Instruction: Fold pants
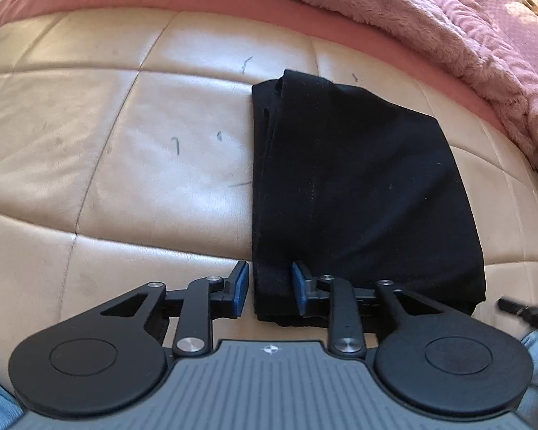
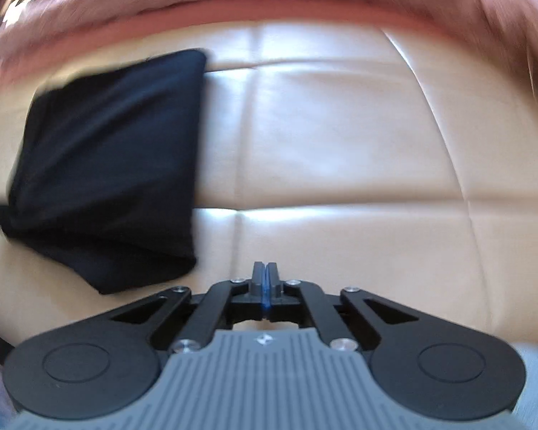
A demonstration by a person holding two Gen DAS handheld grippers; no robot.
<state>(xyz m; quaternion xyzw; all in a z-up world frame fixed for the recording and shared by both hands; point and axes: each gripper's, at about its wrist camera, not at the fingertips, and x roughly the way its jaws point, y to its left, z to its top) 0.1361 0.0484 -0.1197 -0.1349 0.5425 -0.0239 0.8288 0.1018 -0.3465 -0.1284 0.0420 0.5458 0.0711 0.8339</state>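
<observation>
Two hand-held grippers: left [image 1: 270, 288] spread around folded pants [image 1: 358, 186], right [image 2: 265, 283] closed beside.

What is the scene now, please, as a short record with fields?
garment: black pants, folded into a compact stack
surface: cream quilted mattress
behind: pink blanket
left tongs: open, straddling the near left edge of the pants
right tongs: shut, empty, right of the pants
image quality: right view blurred

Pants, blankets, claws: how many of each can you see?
Black pants: 1, folded
Pink fuzzy blanket: 1
Claws: 2, the left claw open and the right claw shut
Cream quilted cover: 1
Total: 5
</observation>
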